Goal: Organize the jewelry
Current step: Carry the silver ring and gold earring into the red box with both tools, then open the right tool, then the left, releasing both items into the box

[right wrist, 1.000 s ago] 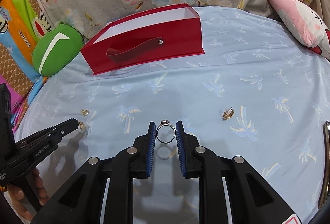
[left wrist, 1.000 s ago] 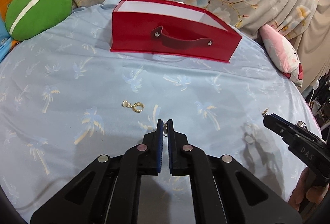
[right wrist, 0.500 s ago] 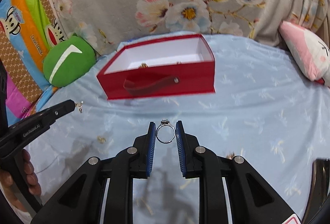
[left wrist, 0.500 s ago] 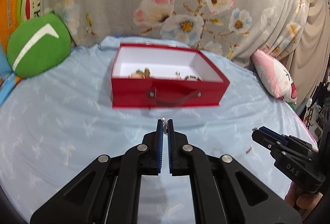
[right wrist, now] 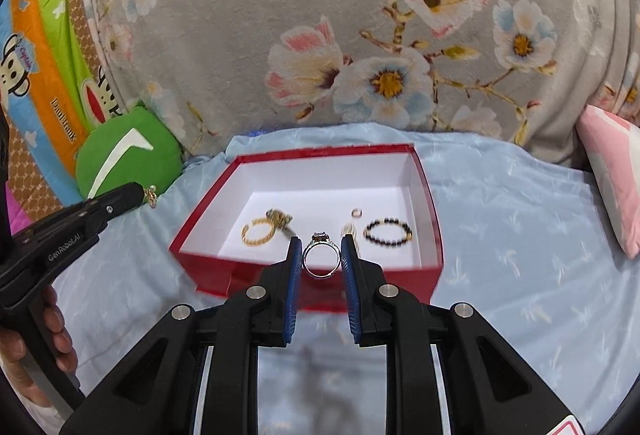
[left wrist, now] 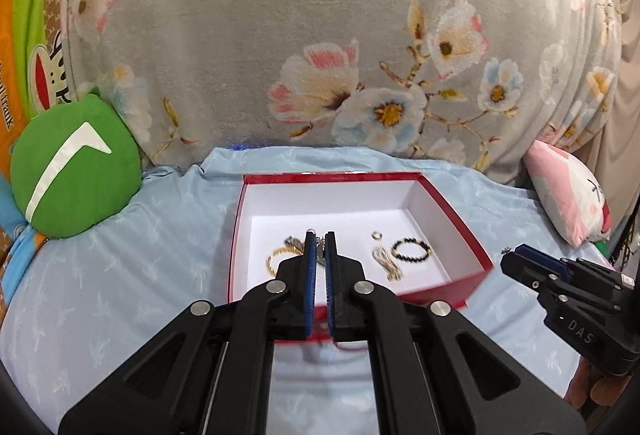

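A red box (left wrist: 460, 227) (right wrist: 430, 219) with a white inside stands open on the blue bedsheet. In it lie a gold bangle (right wrist: 258, 233), a black bead bracelet (right wrist: 387, 231) (left wrist: 412, 250) and a few small gold pieces (left wrist: 384, 259). My left gripper (left wrist: 319, 241) is shut on a small gold earring (right wrist: 151, 196), held above the box's front left part. My right gripper (right wrist: 321, 247) is shut on a silver ring (right wrist: 321, 259) with a stone, held above the box's front wall.
A green round cushion (left wrist: 74, 167) lies left of the box. A pink and white plush (left wrist: 568, 195) lies at the right. A grey floral blanket (left wrist: 340, 35) rises behind the box. The bedsheet (right wrist: 520, 255) spreads around the box.
Both grippers have risen and moved forward to the box with their pieces still held. The box's inside now shows from above.
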